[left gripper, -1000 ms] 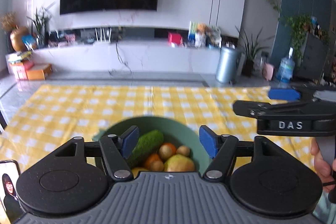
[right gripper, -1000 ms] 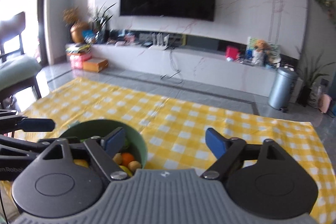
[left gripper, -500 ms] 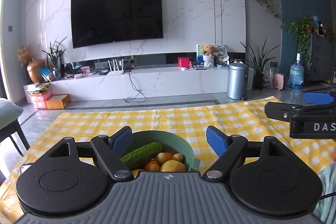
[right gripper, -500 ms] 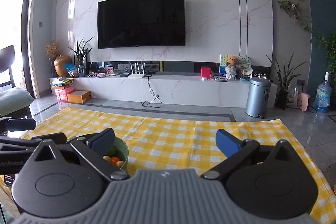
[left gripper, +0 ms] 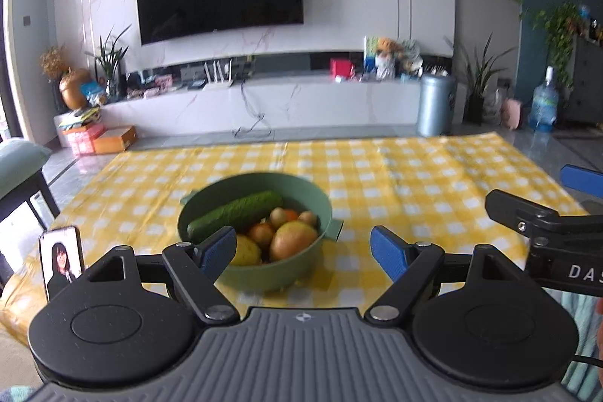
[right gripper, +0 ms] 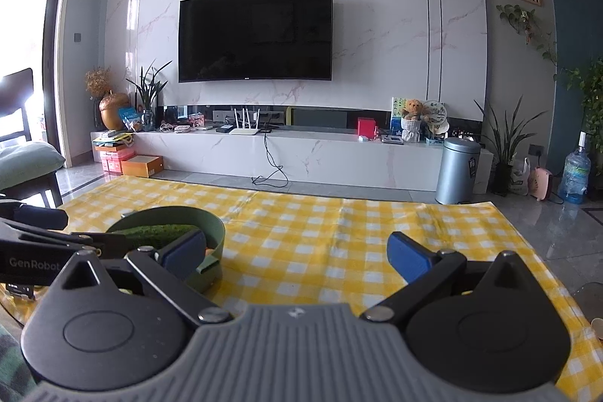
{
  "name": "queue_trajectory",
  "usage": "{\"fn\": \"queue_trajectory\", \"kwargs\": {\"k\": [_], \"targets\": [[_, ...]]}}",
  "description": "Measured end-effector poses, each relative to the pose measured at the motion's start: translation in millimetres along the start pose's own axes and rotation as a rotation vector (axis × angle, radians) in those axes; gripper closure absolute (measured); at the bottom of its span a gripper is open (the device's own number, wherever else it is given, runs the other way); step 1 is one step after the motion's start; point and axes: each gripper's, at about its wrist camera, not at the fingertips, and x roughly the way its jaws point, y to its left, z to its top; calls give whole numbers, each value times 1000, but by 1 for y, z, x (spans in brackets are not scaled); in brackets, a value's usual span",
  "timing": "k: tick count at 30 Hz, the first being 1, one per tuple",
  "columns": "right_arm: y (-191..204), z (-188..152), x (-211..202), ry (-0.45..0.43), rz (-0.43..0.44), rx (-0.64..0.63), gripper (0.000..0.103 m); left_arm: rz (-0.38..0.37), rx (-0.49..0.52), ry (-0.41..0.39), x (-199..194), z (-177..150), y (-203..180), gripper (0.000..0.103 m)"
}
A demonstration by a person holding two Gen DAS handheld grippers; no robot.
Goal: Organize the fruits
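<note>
Yellow checked tablecloth (left gripper: 414, 176) under both spread, empty tools, left tool (left gripper: 305, 251) facing green bowl (left gripper: 324, 217).

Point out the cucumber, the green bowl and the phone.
cucumber (left gripper: 235, 210): left wrist view, middle of its dark green skin.
green bowl (left gripper: 277, 270): left wrist view, near outer wall below the fruit.
phone (left gripper: 61, 257): left wrist view, lit screen showing a person.

I hold the left claw (left gripper: 303, 251) level and facing forward, its blue pads (left gripper: 216, 253) spread wide with nothing between them. My right claw (right gripper: 297, 251) sits alongside at about the same height, jaws equally wide apart and empty, its pads (right gripper: 407, 257) pointing straight ahead.
</note>
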Motion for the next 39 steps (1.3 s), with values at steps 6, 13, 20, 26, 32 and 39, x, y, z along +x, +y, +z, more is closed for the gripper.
{"fn": "queue_trajectory", "kwargs": {"k": [6,13,20,26,32,39], "targets": [[-5,-17,15,50,35,8,4,19,10,55,14,-12,-6,8],[-9,-33,35,93,70,34,4,38,17,113,30,-21,-11,8],[-18,-37,45,105,99,88,4,53,36,124,36,-19,-17,8],[-19,-39,48,115,100,105,4,57,38,129,37,-19,-18,8],[-16,-40,46,114,91,96,4,55,30,123,36,-17,-17,8],[-19,-41,48,127,82,122,4,54,28,120,35,-16,-16,8]]}}
